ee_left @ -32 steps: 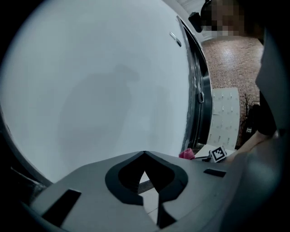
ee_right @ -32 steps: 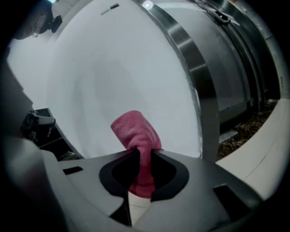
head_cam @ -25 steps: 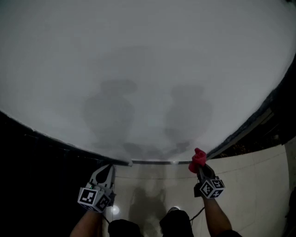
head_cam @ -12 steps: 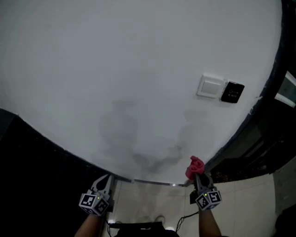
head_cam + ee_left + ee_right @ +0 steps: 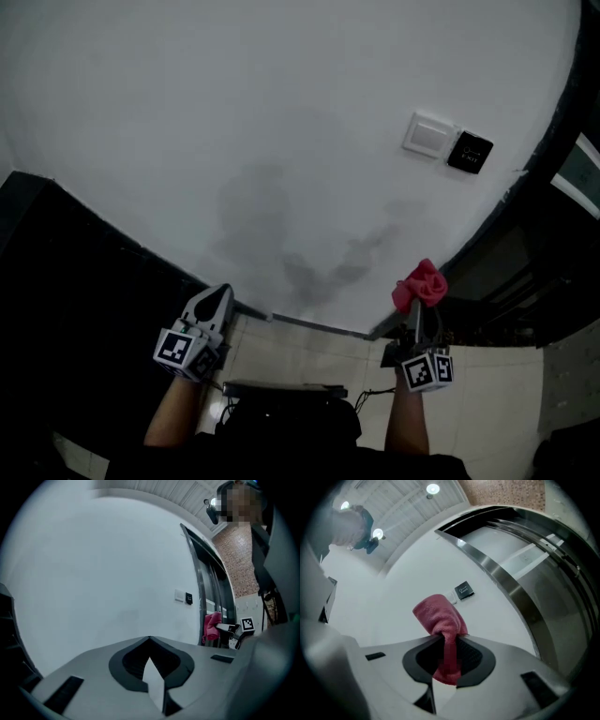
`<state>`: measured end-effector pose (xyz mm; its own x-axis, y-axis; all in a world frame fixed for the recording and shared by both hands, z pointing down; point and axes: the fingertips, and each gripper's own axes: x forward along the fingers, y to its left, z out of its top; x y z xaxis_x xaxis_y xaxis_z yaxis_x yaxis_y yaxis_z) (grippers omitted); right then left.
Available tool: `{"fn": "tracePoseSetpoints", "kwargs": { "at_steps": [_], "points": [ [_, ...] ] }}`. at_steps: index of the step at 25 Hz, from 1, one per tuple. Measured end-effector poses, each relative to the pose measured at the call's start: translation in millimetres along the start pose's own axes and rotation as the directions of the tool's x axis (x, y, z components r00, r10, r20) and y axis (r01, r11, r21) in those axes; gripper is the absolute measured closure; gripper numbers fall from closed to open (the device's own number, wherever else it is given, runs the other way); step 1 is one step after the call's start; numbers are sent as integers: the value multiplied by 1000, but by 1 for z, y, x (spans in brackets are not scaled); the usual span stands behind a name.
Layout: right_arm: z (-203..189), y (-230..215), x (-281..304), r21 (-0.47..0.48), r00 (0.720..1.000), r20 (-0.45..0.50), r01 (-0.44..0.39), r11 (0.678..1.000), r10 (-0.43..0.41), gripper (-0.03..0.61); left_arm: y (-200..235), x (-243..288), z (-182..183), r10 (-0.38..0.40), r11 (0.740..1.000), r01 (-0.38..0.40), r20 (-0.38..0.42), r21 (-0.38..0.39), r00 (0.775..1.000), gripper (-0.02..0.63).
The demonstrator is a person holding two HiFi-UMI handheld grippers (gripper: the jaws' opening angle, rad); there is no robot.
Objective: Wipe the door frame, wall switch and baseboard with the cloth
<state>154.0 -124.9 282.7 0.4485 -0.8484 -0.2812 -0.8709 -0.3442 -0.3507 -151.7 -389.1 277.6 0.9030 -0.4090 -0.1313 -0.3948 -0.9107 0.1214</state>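
The red cloth (image 5: 439,616) is being held by the right gripper (image 5: 447,641), whose 2 jaws are being squeezed shut on it, so that a soft lump is sticking out past the tips. The lump is being held up near the spot where the white wall (image 5: 234,112) meets the dark door frame (image 5: 501,581). Whether the wall is being touched cannot be told. The white switch (image 5: 428,135), with a small black panel (image 5: 470,151) just beside it, is sitting higher up the wall, well apart from the cloth. The baseboard (image 5: 309,324) is running along the bottom of the wall, below both grippers. The left gripper (image 5: 149,641) is being held low by the wall with its jaws closed together and nothing between them. It looks as if the cloth is being brought to the frame or the switch for wiping. For a good wipe, only the soft lump is being wanted on the surface, so the hard jaw tips are best being kept off the paint. The cloth is best being pressed gently and slid in long strokes along the frame. At the switch, a light touch is being called for, so that it is not being clicked by mistake.
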Motion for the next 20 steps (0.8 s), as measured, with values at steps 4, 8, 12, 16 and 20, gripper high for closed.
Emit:
{"fn": "tracePoseSetpoints", "kwargs": {
  "at_steps": [4, 8, 12, 16, 20],
  "points": [
    [-9, 18, -23, 25, 999, 15, 37, 999, -38, 515, 15, -26, -15, -3, 1000, 1, -51, -27, 999, 611],
    [-14, 21, -45, 5, 998, -14, 67, 998, -67, 517, 28, -33, -25, 14, 998, -17, -57, -56, 998, 611],
    [-13, 21, -58, -3, 994, -5, 111, 994, -111, 517, 23, -22, -23, -33, 997, 30, -30, -69, 999, 611],
    [-13, 30, -66, -16, 992, -4, 124, 992, -124, 518, 19, -25, -24, -60, 995, 57, -32, -79, 998, 611],
    [-15, 33, -65, -24, 990, -2, 143, 989, -143, 520, 22, -24, -26, -69, 997, 68, -39, -37, 997, 611]
  ]
}}
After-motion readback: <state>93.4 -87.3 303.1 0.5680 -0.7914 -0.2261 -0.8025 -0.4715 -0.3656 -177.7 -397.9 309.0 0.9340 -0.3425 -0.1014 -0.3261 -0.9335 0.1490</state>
